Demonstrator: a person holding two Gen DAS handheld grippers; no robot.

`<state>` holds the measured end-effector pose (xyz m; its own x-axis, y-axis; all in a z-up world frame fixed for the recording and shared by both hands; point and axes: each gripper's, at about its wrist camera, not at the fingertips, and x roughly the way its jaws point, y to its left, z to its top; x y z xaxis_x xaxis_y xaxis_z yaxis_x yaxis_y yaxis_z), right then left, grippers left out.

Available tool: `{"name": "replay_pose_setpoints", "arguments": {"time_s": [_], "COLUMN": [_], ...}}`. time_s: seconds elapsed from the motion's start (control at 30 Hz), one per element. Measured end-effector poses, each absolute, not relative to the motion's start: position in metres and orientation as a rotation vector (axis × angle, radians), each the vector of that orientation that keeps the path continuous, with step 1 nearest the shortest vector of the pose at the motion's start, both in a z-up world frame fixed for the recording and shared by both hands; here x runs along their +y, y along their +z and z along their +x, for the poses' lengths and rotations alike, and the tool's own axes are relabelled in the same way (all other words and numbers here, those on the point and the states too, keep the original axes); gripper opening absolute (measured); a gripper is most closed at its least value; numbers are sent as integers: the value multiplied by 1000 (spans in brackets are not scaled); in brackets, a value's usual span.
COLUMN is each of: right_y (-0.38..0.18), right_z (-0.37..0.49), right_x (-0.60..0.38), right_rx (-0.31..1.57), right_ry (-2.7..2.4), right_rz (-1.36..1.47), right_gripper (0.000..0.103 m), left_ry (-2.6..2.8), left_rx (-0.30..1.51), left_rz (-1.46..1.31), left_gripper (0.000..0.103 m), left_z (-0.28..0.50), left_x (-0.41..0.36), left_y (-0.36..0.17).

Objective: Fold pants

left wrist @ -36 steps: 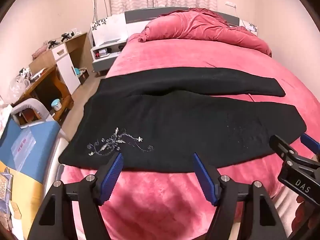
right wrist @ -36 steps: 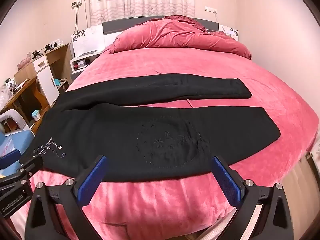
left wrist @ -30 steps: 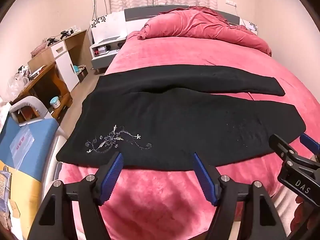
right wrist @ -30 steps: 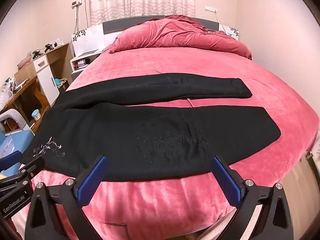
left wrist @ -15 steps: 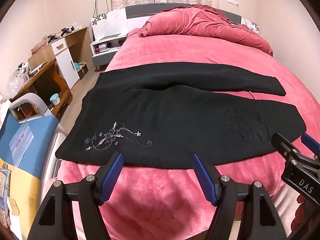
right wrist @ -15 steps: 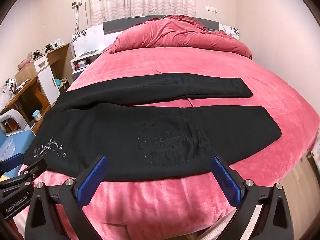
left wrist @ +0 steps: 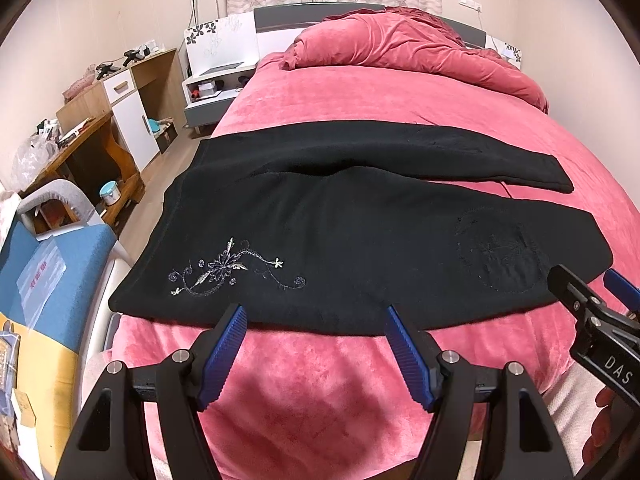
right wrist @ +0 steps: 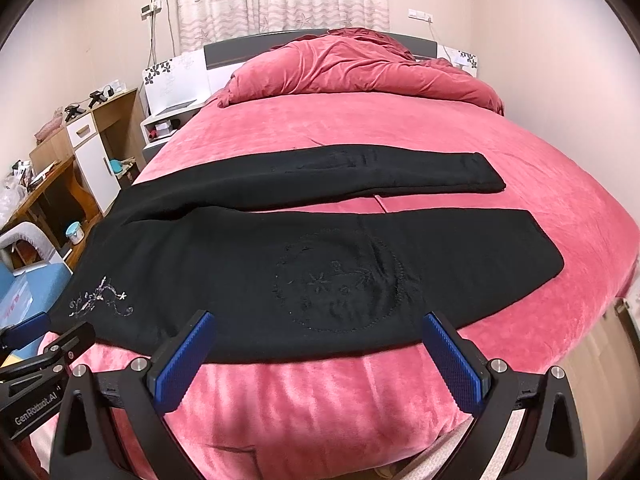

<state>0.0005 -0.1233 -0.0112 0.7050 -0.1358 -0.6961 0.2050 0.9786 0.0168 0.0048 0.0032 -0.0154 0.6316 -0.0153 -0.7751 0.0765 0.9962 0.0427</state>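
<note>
Right hand-held gripper (left wrist: 596, 292) in left wrist view: cut by right frame edge, only one black finger and a blue pad tip show, jaw gap can't be judged there. Hand (left wrist: 608, 412) below it mostly out of frame. Left hand-held gripper (right wrist: 44, 338) in right wrist view: cropped at left edge, label partly readable. Pants (left wrist: 360, 240) waist end drapes over bed (left wrist: 320, 392) edge, underside hidden. Dark stitched circle (right wrist: 344, 280) on leg: motif too faint to identify. Desk (left wrist: 76, 148) clutter too small to name. Blue box (left wrist: 36, 280) cut off at left. Bed foot hidden behind gripper bodies.
</note>
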Motion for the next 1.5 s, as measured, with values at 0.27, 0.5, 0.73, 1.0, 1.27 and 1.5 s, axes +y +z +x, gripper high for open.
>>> {"name": "replay_pose_setpoints", "arguments": {"time_s": [0.27,0.5,0.73,1.0,1.27,1.5], "right_y": [-10,-11,-12,-13,-18,-23], "right_z": [0,1,2,2,3,4], "right_x": [-125,-124,-124,-124,-126,-128], "right_rx": [764,770,771,779,798,809], "right_ry": [-184,-182,-179,-178,-178,-181], "right_rz": [95,97,95,98,106,103], "right_gripper": [103,103,103,103,103,103], "left_ry": [-53,-54,-52,-52,-41,-37], "left_rx": [897,906,916,925,959,975], "left_rz": [66,63,59,59,41,38], "left_gripper": [73,73,73,73,73,73], "left_z": [5,6,8,9,13,16], "left_x": [4,4,4,5,9,12], "left_y": [-17,-18,-20,-23,-31,-37]}}
